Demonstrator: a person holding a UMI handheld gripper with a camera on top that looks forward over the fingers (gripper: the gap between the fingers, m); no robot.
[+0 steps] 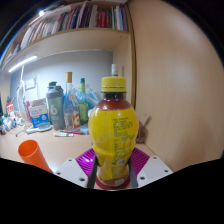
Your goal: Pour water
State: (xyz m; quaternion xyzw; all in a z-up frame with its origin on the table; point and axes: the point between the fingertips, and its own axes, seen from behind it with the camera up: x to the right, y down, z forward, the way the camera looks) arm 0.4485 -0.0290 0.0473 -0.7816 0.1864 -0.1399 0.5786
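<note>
Bottle (113,135), yellow-labelled, orange-capped, upright, seemingly clamped by hand-held gripper (112,176).

Wooden desk (40,140) against a pale wall (175,80); bookshelf (75,20) overhead; strip light (22,64) beneath it.

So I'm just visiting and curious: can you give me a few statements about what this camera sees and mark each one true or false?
1. The yellow bottle stands upright between the fingers. True.
2. The bottle's cap is off. False: an orange cap sits on its neck.
3. An orange cup lies on the table off to one side of the bottle. True.
4. The bottle is empty. False: yellow liquid fills it nearly to the neck.
5. A shelf of books runs above the desk in the background. True.
6. The orange cup is held between the fingers. False: only the bottle is there; the cup lies apart on the table.
</note>
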